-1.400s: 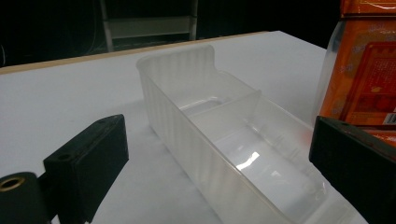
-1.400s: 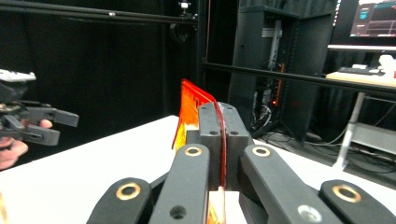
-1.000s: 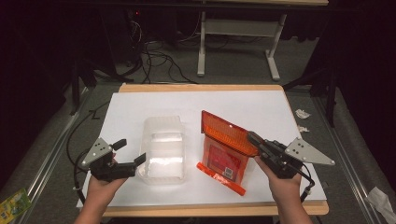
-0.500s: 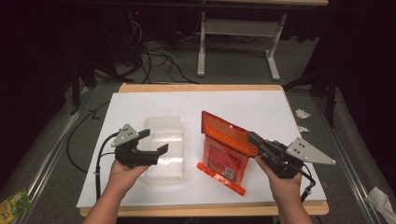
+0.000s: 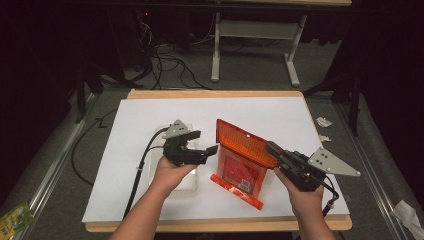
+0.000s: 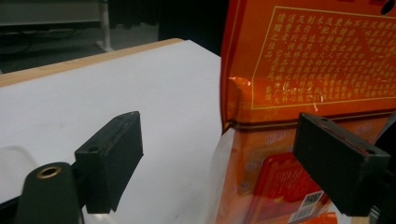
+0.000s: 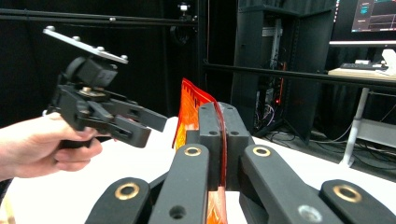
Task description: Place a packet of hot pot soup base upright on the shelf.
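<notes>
An orange printed bag [image 5: 240,150] stands tilted on the white table sheet [image 5: 150,110], its bottom seal nearest the front edge. My right gripper [image 5: 272,148] is shut on the bag's right edge; the right gripper view has its jaws [image 7: 219,135] pinching the orange film [image 7: 191,107]. My left gripper [image 5: 212,150] is open just left of the bag, above a clear plastic container [image 5: 187,180]. Seen from the left gripper view, the bag's left edge [image 6: 303,60] lies between the spread jaws of that gripper [image 6: 224,154], not touched. The left gripper [image 7: 140,123] also appears in the right gripper view.
Cables [image 5: 170,60] and a white desk frame [image 5: 250,30] are on the floor beyond the table's far wooden edge. Paper scraps [image 5: 322,122] lie off the right side. A green packet [image 5: 15,220] lies on the floor at the bottom left.
My left gripper has moved from the table's front left, up and to the right over the clear container, to the bag's left edge. The right gripper and the bag stayed put.
</notes>
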